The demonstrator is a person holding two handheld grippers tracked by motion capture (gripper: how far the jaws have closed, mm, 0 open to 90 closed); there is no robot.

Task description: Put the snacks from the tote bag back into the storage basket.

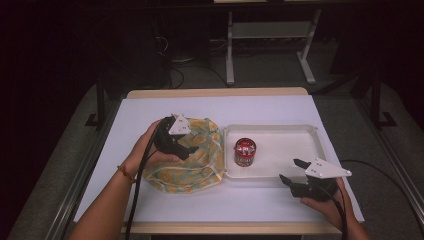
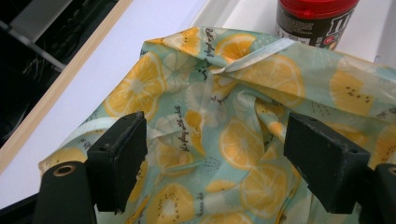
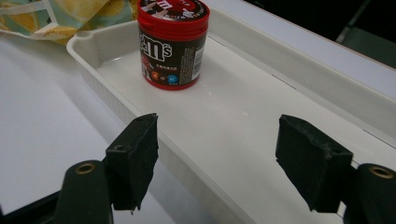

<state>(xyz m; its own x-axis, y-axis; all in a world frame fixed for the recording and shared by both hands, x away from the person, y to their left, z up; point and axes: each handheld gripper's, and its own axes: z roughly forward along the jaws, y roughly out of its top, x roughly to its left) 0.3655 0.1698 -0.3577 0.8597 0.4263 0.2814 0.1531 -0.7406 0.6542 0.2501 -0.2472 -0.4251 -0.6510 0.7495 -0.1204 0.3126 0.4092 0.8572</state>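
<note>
So the left gripper (image 1: 186, 146) is sitting right over the lemon-print fabric bag (image 1: 192, 157), jaws spread wide with nothing between them. In the left gripper view both black jaws hang just above the crumpled cloth (image 2: 224, 135), which is pale green with orange and yellow citrus slices and some script lettering on it. Can't tell if the jaw tips actually touch the fabric or just hover over it. The person's left hand (image 1: 145, 152) wraps the gripper body from the left side, and there's a thin bracelet (image 1: 126, 172) on that wrist.

The right gripper (image 1: 294, 171) is also wide open and holding nothing. It's at the near edge of the white tray (image 1: 295, 132), towards its right end, pointing left and away from the person. In the right gripper view the jaws straddle the tray's near wall (image 3: 154, 135), one jaw outside over the table and the other over the tray floor.

The red-lidded M&M's tub (image 1: 245, 151) stands upright in the left part of the tray, near the bag, well apart from the right gripper's jaws.

Everything sits on a white table (image 1: 150, 107) with a light wooden edge.
</note>
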